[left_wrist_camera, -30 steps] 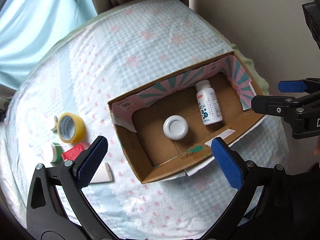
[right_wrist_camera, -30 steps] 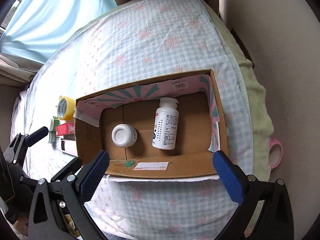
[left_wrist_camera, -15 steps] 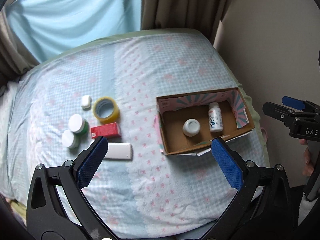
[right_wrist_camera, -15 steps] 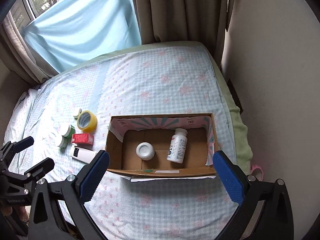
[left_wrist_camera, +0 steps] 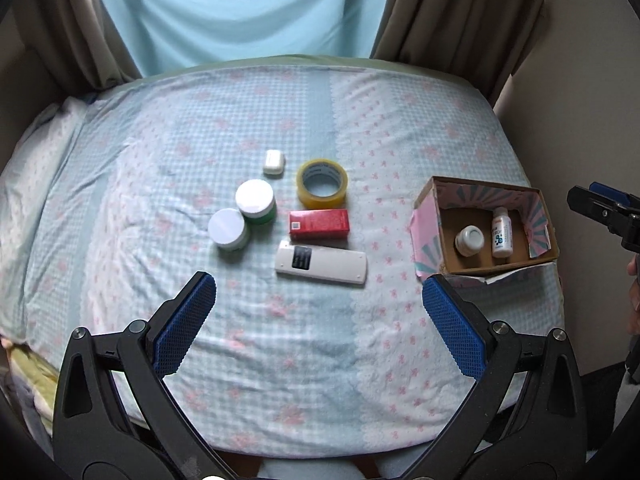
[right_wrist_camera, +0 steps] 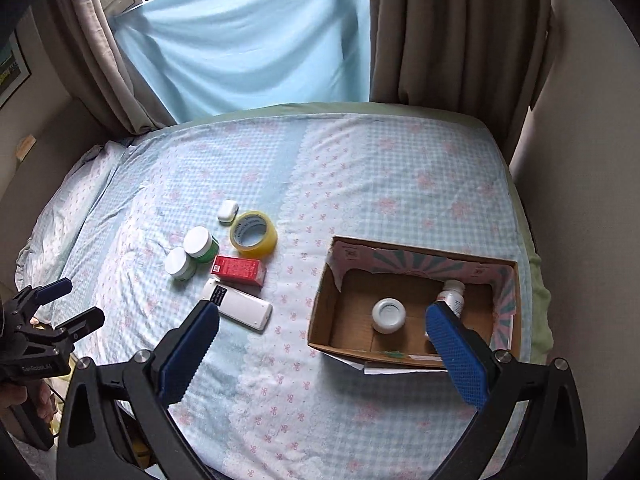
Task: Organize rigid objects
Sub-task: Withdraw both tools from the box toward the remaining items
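Both grippers hang above the near edge of the bed (left_wrist_camera: 320, 360), jaws spread wide and holding nothing — the left gripper (left_wrist_camera: 318, 320) over the middle of the sheet, the right gripper (right_wrist_camera: 320, 344) nearer the box (right_wrist_camera: 320, 320).

The box sits on the right side of the bed, open at the top. Inside it a white jar (right_wrist_camera: 388, 315) stands upright on the left, and a white bottle (left_wrist_camera: 502, 236) lies on its side just right of it, cap toward the far wall.

Left of the box, well apart from it, six things cluster on the sheet: a remote (left_wrist_camera: 321, 267) nearest, a red carton (left_wrist_camera: 319, 223) just beyond it, a tape roll (left_wrist_camera: 322, 183) farther still, a small white case (left_wrist_camera: 274, 162) farthest, and two green-bodied tubs (left_wrist_camera: 244, 218) side by side to the left — touching or nearly so.
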`<state>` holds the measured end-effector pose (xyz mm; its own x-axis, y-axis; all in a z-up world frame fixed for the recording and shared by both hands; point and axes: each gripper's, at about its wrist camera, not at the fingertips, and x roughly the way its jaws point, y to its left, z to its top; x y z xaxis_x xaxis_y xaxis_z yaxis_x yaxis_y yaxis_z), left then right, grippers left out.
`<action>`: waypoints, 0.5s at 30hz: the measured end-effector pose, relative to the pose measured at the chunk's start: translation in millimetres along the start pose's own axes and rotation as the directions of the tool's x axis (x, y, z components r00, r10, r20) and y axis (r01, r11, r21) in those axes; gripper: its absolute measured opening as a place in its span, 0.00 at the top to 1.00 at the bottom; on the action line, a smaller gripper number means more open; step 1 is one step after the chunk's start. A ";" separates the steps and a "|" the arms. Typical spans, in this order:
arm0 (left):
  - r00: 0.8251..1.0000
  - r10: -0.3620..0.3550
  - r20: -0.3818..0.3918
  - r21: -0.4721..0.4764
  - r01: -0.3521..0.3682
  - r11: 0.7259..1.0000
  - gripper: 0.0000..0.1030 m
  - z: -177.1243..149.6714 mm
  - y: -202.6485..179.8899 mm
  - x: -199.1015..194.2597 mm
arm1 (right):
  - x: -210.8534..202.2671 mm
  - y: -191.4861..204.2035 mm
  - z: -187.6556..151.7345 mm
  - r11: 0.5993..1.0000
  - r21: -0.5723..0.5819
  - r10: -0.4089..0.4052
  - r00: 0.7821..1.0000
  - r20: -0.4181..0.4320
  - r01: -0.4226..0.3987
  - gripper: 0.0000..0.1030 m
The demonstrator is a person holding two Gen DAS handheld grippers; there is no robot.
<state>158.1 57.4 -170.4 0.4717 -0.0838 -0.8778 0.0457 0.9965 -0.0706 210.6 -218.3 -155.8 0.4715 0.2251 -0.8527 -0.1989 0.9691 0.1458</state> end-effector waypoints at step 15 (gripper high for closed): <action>0.998 -0.031 -0.063 0.142 0.039 0.989 0.00 15.8 132.3 87.5 | 110.6 163.6 46.6 0.976 -0.197 0.087 0.996 -0.016 -0.089 0.00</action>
<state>219.3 181.8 -249.0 0.4138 -0.1136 -0.9032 0.1892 0.9813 -0.0368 270.2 -30.1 -202.8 0.4387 0.3071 -0.8445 -0.4048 0.9066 0.1193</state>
